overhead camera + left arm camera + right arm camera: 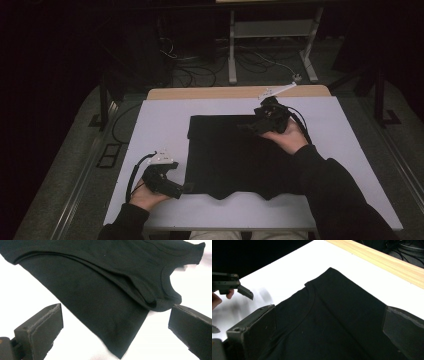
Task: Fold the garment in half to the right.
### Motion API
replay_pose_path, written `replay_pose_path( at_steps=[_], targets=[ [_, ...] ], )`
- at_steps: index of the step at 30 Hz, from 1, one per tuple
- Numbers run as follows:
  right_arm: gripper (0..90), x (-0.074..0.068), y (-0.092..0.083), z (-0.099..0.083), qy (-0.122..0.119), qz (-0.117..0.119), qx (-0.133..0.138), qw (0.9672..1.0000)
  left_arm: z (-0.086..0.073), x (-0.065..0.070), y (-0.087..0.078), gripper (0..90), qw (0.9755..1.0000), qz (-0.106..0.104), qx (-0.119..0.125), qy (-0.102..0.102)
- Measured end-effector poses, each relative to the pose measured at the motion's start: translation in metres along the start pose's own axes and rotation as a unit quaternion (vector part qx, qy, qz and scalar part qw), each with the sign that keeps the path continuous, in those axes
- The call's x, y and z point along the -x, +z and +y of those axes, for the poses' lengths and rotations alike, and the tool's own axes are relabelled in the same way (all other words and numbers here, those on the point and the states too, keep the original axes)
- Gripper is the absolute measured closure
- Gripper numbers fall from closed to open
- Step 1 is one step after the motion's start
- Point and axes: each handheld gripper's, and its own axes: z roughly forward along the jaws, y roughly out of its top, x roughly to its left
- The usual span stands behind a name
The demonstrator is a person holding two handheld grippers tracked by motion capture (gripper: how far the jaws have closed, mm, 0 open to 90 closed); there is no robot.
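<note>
A black shirt (pixel 235 155) is lying flat on the white table (pixel 160 120), and it looks like the person is folding it. One side seems to be folded over already, because the left gripper view is showing a second layer of cloth lying on top near the neck hole (pixel 172 282). The left gripper (pixel 181 190) is sitting low at the near left corner of the shirt, just beside the cloth. Its jaws are standing wide apart, with the corner of the shirt lying between them, and they are not pinching anything. The right gripper (pixel 250 127) is hanging over the far part of the shirt. Its jaws are wide apart too, with plain black cloth below them and nothing held. So I think the person is getting ready to grab the shirt for the next fold. For the next move, the left gripper would need to slide its jaws around the near corner and squeeze shut on it. The right gripper would need to go down to the far edge and pinch there too. Both should grab all the layers, or the fold may come out crooked.
</note>
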Motion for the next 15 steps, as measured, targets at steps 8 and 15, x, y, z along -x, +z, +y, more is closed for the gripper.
replay_pose_path(
  at_steps=[8,15],
  targets=[
    [0.0,0.001,0.015,0.017,-0.006,-0.001,-0.008,0.9999,-0.005,-0.001,-0.003,0.0,1.0000,0.005,-0.004,0.001],
    [0.0,0.001,0.030,0.029,-0.014,-0.002,-0.014,0.9998,-0.010,-0.003,-0.007,0.0,0.9999,0.009,-0.004,-0.006]
  ],
)
